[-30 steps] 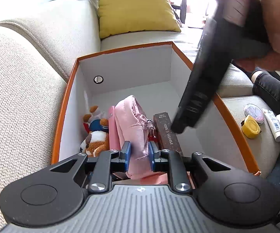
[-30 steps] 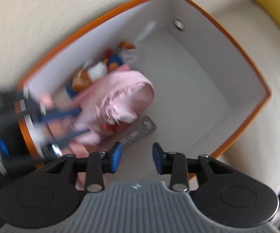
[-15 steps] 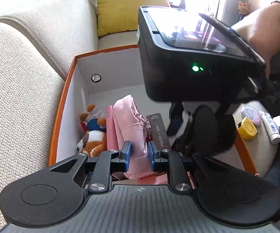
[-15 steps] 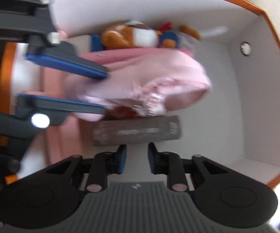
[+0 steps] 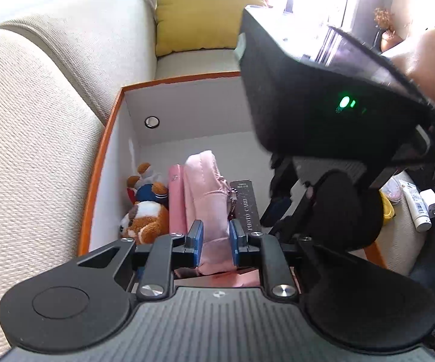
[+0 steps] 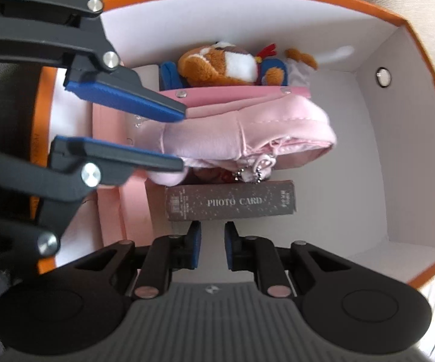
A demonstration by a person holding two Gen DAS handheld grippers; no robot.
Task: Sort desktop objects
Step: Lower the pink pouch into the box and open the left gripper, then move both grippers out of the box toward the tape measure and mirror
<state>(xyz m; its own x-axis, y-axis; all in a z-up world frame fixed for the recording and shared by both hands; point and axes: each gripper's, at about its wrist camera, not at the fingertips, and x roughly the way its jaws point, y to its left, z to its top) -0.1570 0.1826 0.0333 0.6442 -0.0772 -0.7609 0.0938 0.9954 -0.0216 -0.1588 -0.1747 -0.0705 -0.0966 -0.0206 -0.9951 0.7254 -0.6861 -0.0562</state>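
Left gripper (image 5: 215,242) clamps the near end of the pink pouch (image 6: 247,126) inside the orange-rimmed box (image 6: 422,138). Right gripper (image 6: 212,246), jaws narrowly parted and empty, hangs over the PHOTO CARD box (image 6: 231,201) beside the pouch.

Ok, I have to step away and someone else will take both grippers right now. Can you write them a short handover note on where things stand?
Left gripper: shut on the pink pouch, holding it inside the orange-rimmed box.
Right gripper: nearly closed with nothing between the pads, pointing down into the box just beside the PHOTO CARD box.
In the box: plush toy by the far wall, then a flat pink case, the pouch, and the PHOTO CARD box.
Left to do: release the pouch, then sort what lies on the sofa outside the box: white tube, white charger, a yellow item.
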